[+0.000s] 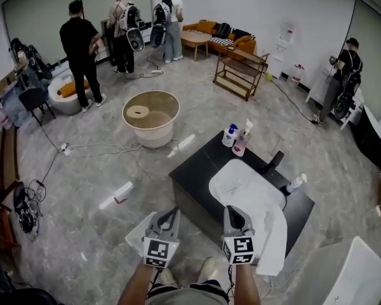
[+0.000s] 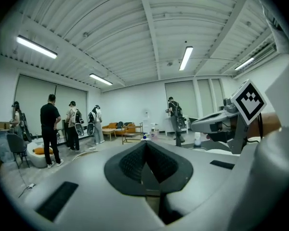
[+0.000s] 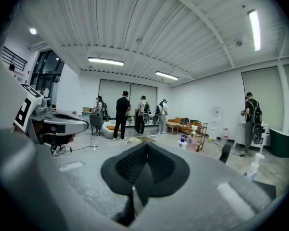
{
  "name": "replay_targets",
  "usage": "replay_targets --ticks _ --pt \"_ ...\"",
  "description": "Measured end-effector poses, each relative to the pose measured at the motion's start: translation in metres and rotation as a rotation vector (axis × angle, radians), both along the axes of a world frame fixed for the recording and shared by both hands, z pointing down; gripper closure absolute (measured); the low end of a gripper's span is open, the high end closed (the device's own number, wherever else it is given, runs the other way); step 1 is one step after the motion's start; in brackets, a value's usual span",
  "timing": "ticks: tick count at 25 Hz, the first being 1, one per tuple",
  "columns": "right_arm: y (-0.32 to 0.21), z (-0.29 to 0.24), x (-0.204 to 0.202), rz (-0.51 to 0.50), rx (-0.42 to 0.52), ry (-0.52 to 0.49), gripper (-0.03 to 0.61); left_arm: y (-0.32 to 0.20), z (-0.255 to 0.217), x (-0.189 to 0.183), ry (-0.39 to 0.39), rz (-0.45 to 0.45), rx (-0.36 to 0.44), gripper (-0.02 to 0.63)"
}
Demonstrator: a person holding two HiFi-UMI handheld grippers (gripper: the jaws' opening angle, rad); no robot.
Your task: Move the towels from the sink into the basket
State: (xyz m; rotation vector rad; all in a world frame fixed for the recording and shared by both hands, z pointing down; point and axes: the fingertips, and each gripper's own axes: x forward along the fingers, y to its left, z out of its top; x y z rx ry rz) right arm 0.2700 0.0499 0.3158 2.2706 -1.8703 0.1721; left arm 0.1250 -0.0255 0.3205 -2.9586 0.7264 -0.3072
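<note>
Could lose the towel point(image 1: 274, 234) before the basket point(image 1: 153, 131) (well apart), with left gripper point(image 1: 167, 217) and right gripper point(image 1: 233, 216) both clamped together, hold unclear.

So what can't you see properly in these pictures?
Head view: the body of the right hand-held gripper covers its tips, so a hold on the towel is unclear.
Head view: the sink is glaring white inside; other towels cannot be told.
Head view: the basket is too small to name the pale round thing inside.

The towel point(image 1: 274, 234) and sink point(image 1: 241, 178) are white, the bench point(image 1: 193, 176) black, the basket point(image 1: 151, 131) apparently cream, and the floor point(image 1: 82, 170) mottled grey.
</note>
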Motion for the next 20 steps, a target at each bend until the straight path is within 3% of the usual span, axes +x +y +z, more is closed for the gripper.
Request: replay_targets --ticks 6,20 --pt "0.03 0.002 0.018 0.066 0.001 -0.006 0.578 0.025 0.003 0.032 0.007 0.076 -0.007 0.604" --pt "0.043 0.009 0.043 0.125 0.004 -0.029 0.578 0.037 0.012 0.068 0.002 0.139 -0.022 0.604"
